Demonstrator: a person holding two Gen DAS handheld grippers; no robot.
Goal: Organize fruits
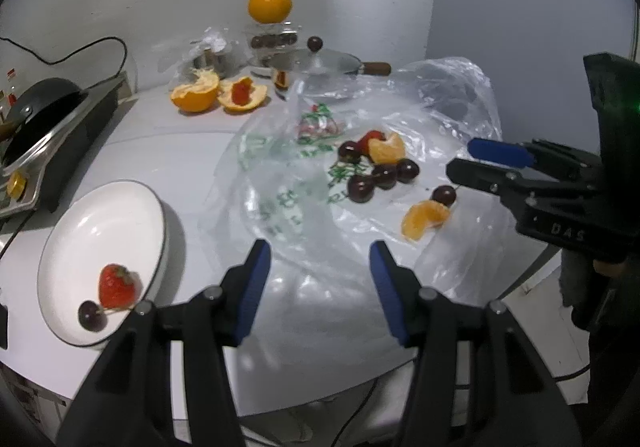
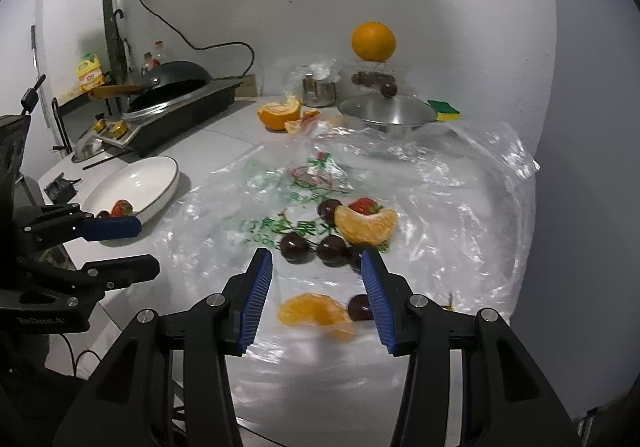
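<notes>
Step in hand: right gripper (image 2: 316, 283) over crinkled clear plastic bag (image 2: 440, 207), fingers released, straddling peeled orange segment (image 2: 314, 311) beside dark cherry (image 2: 359, 307). Left gripper (image 1: 320, 279) released, empty, near white shallow plate (image 1: 100, 231) holding red strawberry (image 1: 118, 285). Next, likely: lower, clench on segment gently, carry to plate

Pretty clearly a home kitchen: black wok (image 2: 178, 77) sitting on a countertop cooker (image 2: 180, 115), oil and sauce bottles (image 2: 154, 61) on a rack behind it, steel pan lid (image 2: 386, 111), a dish sponge (image 2: 443, 109) and fruit peels (image 2: 280, 113) scattered on the white counter (image 2: 224, 139).
</notes>
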